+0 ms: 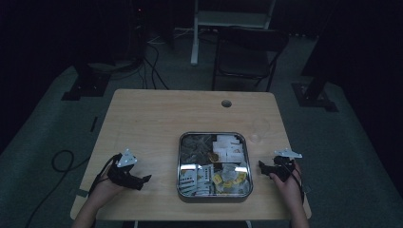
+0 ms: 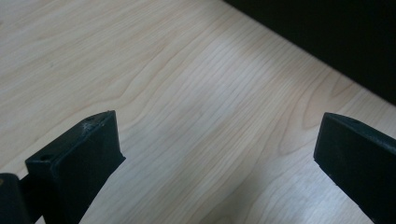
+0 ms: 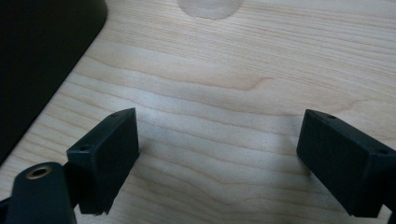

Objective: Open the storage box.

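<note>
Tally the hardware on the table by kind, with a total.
Grippers: 2, the left gripper and the right gripper, both open.
Metal tray of small packets: 1.
Table: 1.
Total: 4.

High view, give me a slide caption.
Two open grippers, left gripper and right gripper, rest on a wooden table flanking a tray of packets.

Dim, underexposed high view — brighter gripper views, soft glare on the table (image 2: 196, 93), blurred near edges
</note>
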